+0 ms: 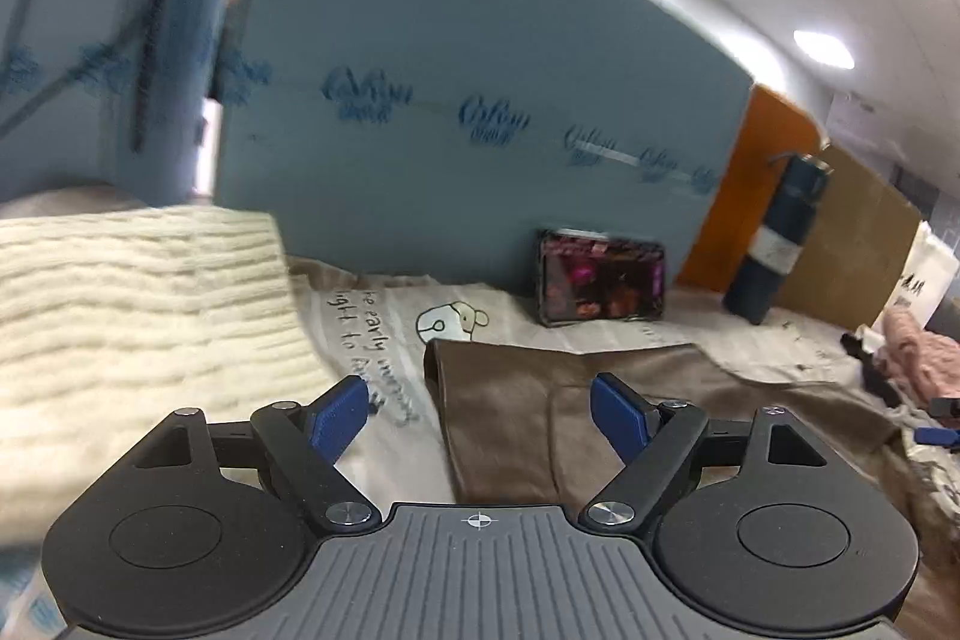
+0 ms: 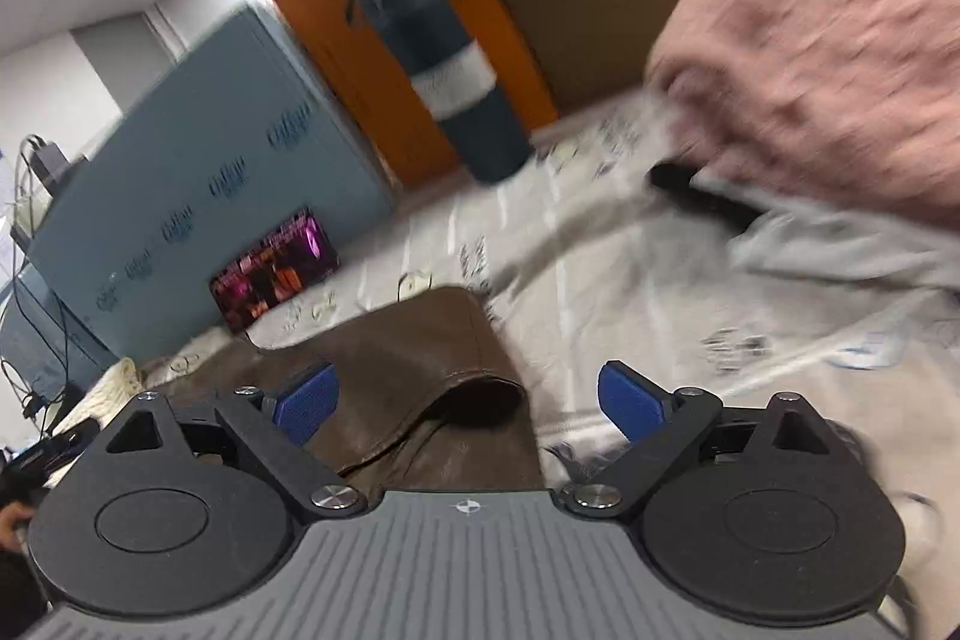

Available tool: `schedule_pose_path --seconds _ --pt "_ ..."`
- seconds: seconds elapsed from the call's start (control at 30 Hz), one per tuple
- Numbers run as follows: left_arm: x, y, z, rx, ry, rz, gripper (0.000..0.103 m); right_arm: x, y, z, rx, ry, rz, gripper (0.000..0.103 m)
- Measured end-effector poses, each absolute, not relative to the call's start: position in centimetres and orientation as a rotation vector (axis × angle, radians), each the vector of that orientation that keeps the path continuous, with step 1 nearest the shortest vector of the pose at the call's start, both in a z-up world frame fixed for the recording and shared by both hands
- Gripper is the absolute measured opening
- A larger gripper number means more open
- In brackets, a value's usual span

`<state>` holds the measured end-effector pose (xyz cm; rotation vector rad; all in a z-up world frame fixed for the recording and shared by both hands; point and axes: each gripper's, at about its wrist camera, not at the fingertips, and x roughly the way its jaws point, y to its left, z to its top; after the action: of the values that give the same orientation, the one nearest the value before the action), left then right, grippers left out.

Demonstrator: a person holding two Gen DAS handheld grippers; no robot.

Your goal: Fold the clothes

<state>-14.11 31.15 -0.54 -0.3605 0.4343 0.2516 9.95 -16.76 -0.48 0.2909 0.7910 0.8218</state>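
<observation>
A brown garment (image 1: 570, 412) lies flat on the printed sheet (image 1: 384, 334), its left edge just ahead of my left gripper (image 1: 480, 412). That gripper is open and holds nothing. In the right wrist view the same brown garment (image 2: 420, 370) shows an open hem right in front of my right gripper (image 2: 468, 406), which is open too, its blue fingers (image 2: 630, 406) on either side of the cloth's corner without touching it. A cream knitted piece (image 1: 132, 316) lies to the left. A pink fuzzy garment (image 2: 828, 70) and a pale grey one (image 2: 840, 244) lie at the right.
A blue foam board (image 1: 480, 70) stands upright at the back, with an orange panel (image 1: 756, 184) and cardboard (image 1: 858, 232) beside it. A dark blue bottle (image 2: 450, 70) and a small box with a dark picture (image 2: 276, 268) stand at the board's foot. Cables (image 2: 24, 220) hang far left.
</observation>
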Motion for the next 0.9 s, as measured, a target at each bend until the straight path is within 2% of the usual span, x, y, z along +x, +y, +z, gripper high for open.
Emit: schedule_pose_path --seconds 0.07,0.1,0.13,0.17,0.2,0.23,0.27,0.3,0.4,0.63,0.77,0.9 --pt "-12.3 31.6 -1.3 -0.372 0.470 0.234 0.082 11.1 -15.0 -1.5 0.288 0.830 0.841 0.092" --pt "-11.4 31.9 -1.6 -0.378 0.487 0.226 0.081 11.4 -14.1 -1.9 0.282 0.850 0.841 0.085" --pt "-10.5 32.1 -2.0 -0.384 0.505 0.217 0.078 11.8 -13.3 -2.2 0.265 0.855 0.836 0.082" --pt "-10.1 31.7 -2.3 -0.366 0.517 0.216 0.070 11.6 -12.7 -2.0 0.235 0.825 0.826 0.074" --pt "-9.8 31.0 -2.5 -0.342 0.527 0.217 0.058 11.5 -12.2 -1.8 0.204 0.813 0.823 0.053" --pt "-9.7 30.2 -2.6 -0.294 0.530 0.234 0.049 11.4 -11.8 -1.9 0.187 0.817 0.823 0.047" --pt "-9.9 29.8 -2.5 -0.269 0.524 0.255 0.032 11.3 -11.4 -1.9 0.172 0.817 0.823 0.042" --pt "-10.1 29.5 -2.4 -0.253 0.514 0.277 0.016 11.1 -11.3 -1.9 0.162 0.801 0.832 0.032" --pt "-11.6 28.7 -1.3 -0.254 0.447 0.279 0.002 10.4 -11.2 -1.5 0.131 0.748 0.857 0.022" --pt "-11.4 26.2 1.4 -0.128 0.354 0.305 0.001 9.0 -10.9 1.6 0.051 0.543 0.843 0.011" --pt "-9.0 27.0 2.0 -0.112 0.363 0.335 0.001 10.5 -9.7 2.8 0.042 0.511 0.813 0.010" --pt "-6.0 28.6 0.8 -0.142 0.464 0.335 0.002 13.2 -8.2 2.0 0.012 0.554 0.774 0.010"
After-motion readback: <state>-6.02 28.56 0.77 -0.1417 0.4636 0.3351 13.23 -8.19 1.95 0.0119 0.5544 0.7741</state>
